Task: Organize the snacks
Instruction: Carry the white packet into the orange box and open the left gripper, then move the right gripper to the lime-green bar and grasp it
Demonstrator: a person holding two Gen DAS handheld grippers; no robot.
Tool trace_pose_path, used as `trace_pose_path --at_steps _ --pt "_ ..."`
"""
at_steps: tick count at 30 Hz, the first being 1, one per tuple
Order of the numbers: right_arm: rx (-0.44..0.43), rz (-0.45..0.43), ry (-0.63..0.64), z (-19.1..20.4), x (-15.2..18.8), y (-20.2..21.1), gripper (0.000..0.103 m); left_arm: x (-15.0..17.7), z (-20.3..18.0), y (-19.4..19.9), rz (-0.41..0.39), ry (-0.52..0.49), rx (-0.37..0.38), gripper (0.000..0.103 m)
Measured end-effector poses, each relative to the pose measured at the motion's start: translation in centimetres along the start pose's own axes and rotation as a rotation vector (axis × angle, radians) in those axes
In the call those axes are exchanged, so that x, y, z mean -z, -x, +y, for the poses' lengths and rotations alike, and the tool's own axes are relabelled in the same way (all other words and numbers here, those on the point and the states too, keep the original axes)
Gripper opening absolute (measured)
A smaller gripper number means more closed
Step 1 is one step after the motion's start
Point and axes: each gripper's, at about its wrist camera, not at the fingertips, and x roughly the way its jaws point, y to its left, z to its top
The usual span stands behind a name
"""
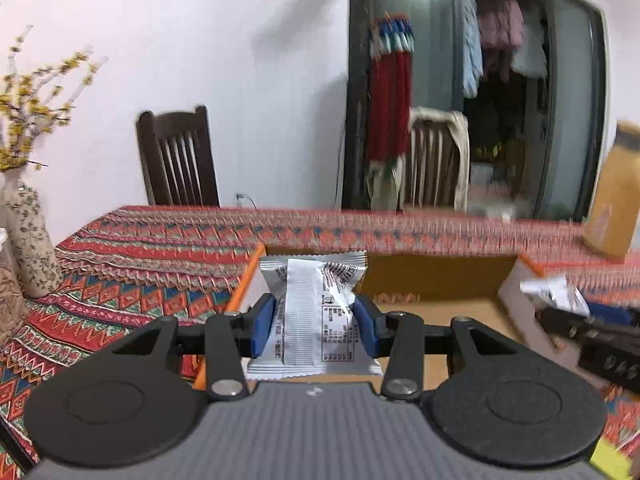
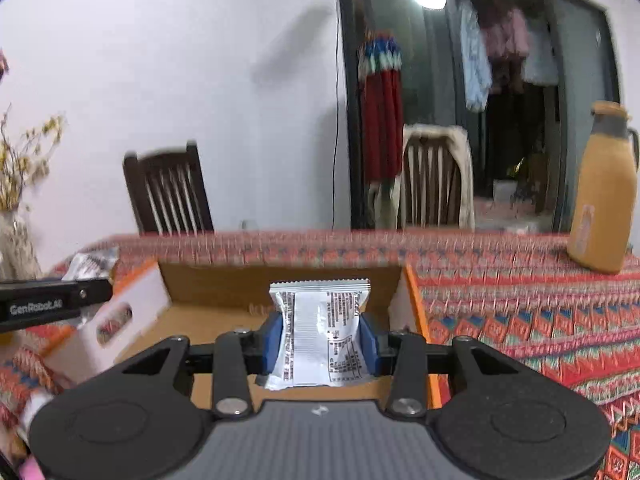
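Note:
My left gripper is shut on a white snack packet, held upright above the left part of an open cardboard box with orange edges. My right gripper is shut on a second white snack packet, held above the right part of the same box. The right gripper also shows at the right edge of the left wrist view, with its packet. The left gripper shows at the left edge of the right wrist view.
The table wears a red patterned cloth. A flowered vase with yellow branches stands at the left. An orange jug stands at the right. Two wooden chairs stand behind the table. The box's white side flap hangs outward.

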Motion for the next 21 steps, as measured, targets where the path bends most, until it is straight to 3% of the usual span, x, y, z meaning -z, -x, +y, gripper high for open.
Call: trace_pose_path --at_steps 7,9,10,11,12,13,14,15,21 --pt "-0.015 0.008 0.036 1.1 0.8 0.0 0.040 0.6 0.3 -0.9 0.032 0.013 0.006 0.045" --pt "-0.008 0.017 0.036 1.0 1.0 -0.1 0.046 0.8 0.5 -0.4 0.017 0.025 0.012 0.049" --pt "-0.004 0.017 0.035 1.1 0.9 -0.2 0.048 0.8 0.4 0.0 0.007 0.032 0.015 0.065" --pt "-0.003 0.012 0.032 1.0 1.0 -0.1 0.059 0.8 0.6 0.4 -0.015 0.041 0.009 0.087" --pt "-0.005 0.009 0.027 0.9 1.1 0.1 0.068 0.7 0.5 0.7 -0.036 0.047 -0.002 0.097" --pt "-0.005 -0.002 0.021 0.8 1.1 0.3 0.087 0.7 0.6 1.1 -0.066 0.057 -0.022 0.103" --pt "0.001 -0.020 0.011 0.6 1.1 0.7 0.101 0.7 0.7 1.5 -0.087 0.067 -0.029 0.103" --pt "0.007 -0.040 -0.004 0.4 1.1 1.0 0.103 0.6 0.8 1.6 -0.092 0.075 -0.022 0.103" --pt "0.015 -0.073 -0.042 -0.3 1.0 1.9 0.103 0.7 1.1 1.8 -0.101 0.092 -0.012 0.103"
